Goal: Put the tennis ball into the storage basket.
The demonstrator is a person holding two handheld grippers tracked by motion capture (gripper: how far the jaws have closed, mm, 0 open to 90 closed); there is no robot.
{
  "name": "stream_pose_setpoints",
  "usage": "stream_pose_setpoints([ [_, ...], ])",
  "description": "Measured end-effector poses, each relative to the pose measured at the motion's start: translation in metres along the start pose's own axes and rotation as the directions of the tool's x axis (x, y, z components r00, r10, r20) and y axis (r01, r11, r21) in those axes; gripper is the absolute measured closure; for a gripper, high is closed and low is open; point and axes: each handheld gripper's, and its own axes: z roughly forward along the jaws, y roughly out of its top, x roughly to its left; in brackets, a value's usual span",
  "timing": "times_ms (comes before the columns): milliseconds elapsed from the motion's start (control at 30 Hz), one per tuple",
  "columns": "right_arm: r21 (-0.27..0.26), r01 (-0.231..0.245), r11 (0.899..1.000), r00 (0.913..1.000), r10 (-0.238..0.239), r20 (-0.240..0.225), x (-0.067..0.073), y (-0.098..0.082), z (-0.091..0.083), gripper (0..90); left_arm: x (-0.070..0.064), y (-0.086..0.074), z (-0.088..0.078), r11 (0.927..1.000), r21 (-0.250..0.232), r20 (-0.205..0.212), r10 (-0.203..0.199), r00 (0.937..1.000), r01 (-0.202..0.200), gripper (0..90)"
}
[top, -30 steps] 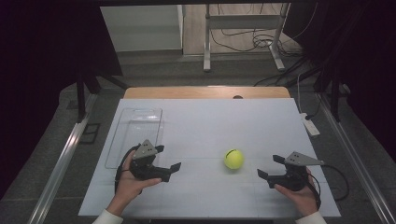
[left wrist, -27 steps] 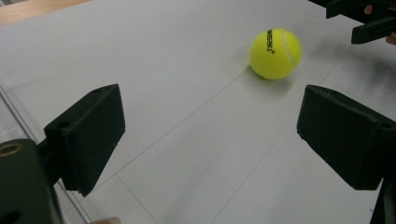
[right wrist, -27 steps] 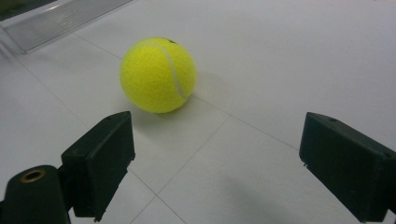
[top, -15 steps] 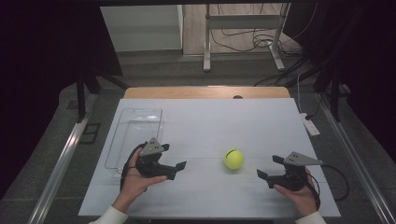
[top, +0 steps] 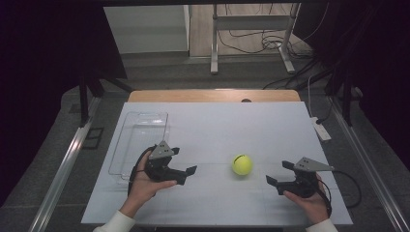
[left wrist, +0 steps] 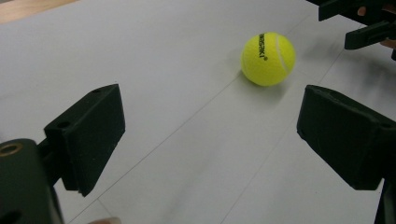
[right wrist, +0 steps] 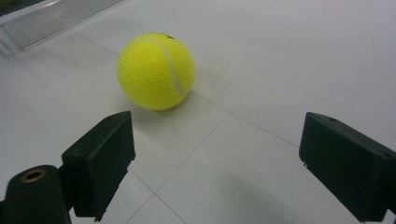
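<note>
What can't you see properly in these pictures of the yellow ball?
- The tennis ball's black lettering, left gripper view: too small to read.
- The clear tray's far end, right gripper view: cut off by the top edge.
- The right gripper, left gripper view: cut off by the top right corner.
- The ball's underside, every view: hidden against the table.

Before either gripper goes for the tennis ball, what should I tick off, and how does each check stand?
1. Left gripper open: ok, jaws wide apart.
2. Right gripper open: ok.
3. Tennis ball free on the table, touching neither gripper: ok.
4. Path from each gripper to the ball unobstructed: ok.
5. Clear tray holds nothing: ok, as far as the high view shows.
6. Ball at rest: cannot tell.
</note>
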Motion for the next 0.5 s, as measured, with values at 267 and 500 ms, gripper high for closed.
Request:
stream_pose_setpoints([
  [267, 0.000, -0.001, 1.000, 1.0000, 0.001, -0.001, -0.0004, -0.0003, 0.0002, 10.5, -0.0006, 0.0047, 0.0052, 1.0000, 0.007, 0.011, 0.004, 0.9999, -0.004, 8.6],
  [500, 0.001, -0.001, 1.000, 1.0000, 0.001, 0.001, -0.0010, -0.0006, 0.0003, 10.8, -0.0006, 0.0072, 0.0091, 1.0000, 0.006, 0.017, 0.004, 0.9998, -0.005, 8.6],
])
